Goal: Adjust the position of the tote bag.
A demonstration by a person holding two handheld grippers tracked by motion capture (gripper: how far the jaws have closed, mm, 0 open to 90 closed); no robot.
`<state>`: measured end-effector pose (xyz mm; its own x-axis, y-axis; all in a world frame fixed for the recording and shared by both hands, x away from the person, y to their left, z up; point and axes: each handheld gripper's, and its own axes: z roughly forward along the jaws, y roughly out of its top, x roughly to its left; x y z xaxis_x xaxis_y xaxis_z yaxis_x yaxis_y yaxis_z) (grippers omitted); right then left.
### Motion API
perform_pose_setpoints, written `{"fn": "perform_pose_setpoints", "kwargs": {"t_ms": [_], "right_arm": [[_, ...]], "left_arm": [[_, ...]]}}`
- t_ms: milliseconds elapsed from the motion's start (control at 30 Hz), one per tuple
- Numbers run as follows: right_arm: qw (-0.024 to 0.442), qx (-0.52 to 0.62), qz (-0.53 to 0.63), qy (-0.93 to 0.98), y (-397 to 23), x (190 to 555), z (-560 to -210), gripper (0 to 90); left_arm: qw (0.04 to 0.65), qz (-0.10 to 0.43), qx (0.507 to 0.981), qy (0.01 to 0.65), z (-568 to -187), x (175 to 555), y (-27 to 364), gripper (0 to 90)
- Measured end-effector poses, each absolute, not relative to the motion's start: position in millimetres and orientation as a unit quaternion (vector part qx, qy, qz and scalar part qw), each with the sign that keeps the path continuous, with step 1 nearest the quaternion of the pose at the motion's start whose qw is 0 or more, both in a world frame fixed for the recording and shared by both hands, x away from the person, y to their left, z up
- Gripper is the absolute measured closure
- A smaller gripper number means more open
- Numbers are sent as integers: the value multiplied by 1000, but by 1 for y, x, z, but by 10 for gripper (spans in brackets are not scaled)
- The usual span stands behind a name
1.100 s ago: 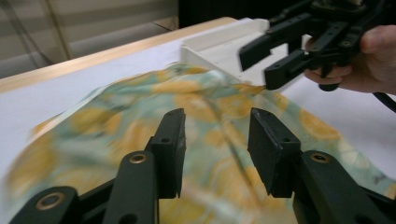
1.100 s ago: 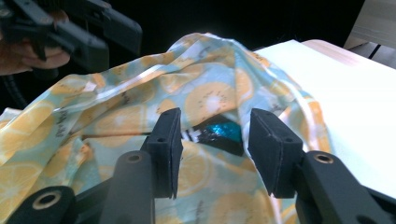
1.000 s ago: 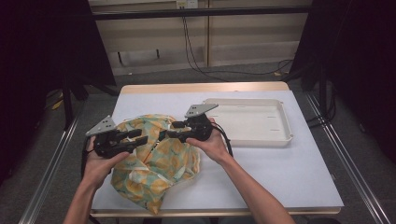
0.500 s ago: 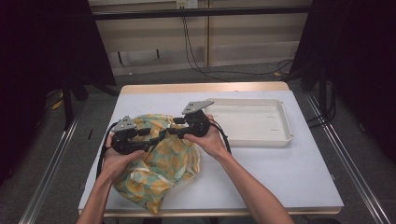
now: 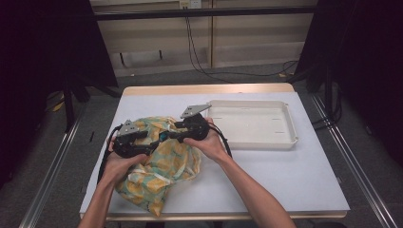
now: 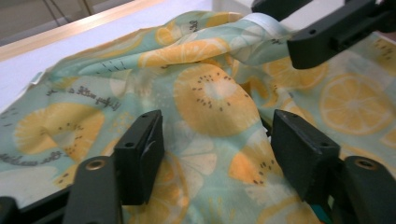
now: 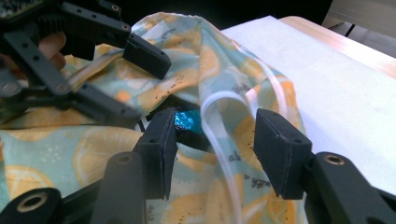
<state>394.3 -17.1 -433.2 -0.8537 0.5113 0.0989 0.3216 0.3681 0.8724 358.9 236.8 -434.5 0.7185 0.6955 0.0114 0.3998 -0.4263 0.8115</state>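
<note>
Fruit-print fabric bag point(image 5: 159, 164) sits crumpled at lower left of centre in the high view, on the white table point(image 5: 266, 175), its near end reaching the table's front edge. Orange and kiwi slices on pale green, white drawstring cord point(image 7: 219, 140) looping out of the mouth.

Left gripper point(image 5: 142, 143) is over the bag's upper left part, held in the left hand point(image 5: 121, 164). In the left gripper view the jaws stand apart with a fold of the cloth bulging up between them; the pads do not press on it. The jaws have just been opening, with that cloth between them.

Right gripper point(image 5: 166, 136) comes in from the right of the bag, held in the right hand point(image 5: 209, 142), tips pointing left toward the left gripper, the two close together over the bag's top. In the right gripper view its jaws are spread, one each side of the bag's opening, with the cord and the cloth rim running between them and not pinched. They widened a moment ago, nothing clamped. Something shiny blue-green point(image 7: 187, 119) shows inside the mouth just beyond the left jaw; can't tell what it is.

White tray point(image 5: 290, 123) lies at right of centre, just beside the right hand, apart from the bag.
</note>
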Motion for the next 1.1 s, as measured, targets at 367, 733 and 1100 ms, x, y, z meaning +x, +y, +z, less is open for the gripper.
{"fn": "perform_pose_setpoints", "kwargs": {"t_ms": [367, 733, 1100], "right_arm": [[100, 257, 478, 834, -13, 400, -443, 608], [124, 268, 463, 836, -20, 410, -436, 891], [147, 305, 463, 819, -34, 423, -435, 900]], "left_arm": [[456, 160, 802, 353, -425, 360, 261, 900], [491, 183, 751, 402, -414, 363, 312, 900], [490, 190, 740, 421, -417, 358, 340, 900]]}}
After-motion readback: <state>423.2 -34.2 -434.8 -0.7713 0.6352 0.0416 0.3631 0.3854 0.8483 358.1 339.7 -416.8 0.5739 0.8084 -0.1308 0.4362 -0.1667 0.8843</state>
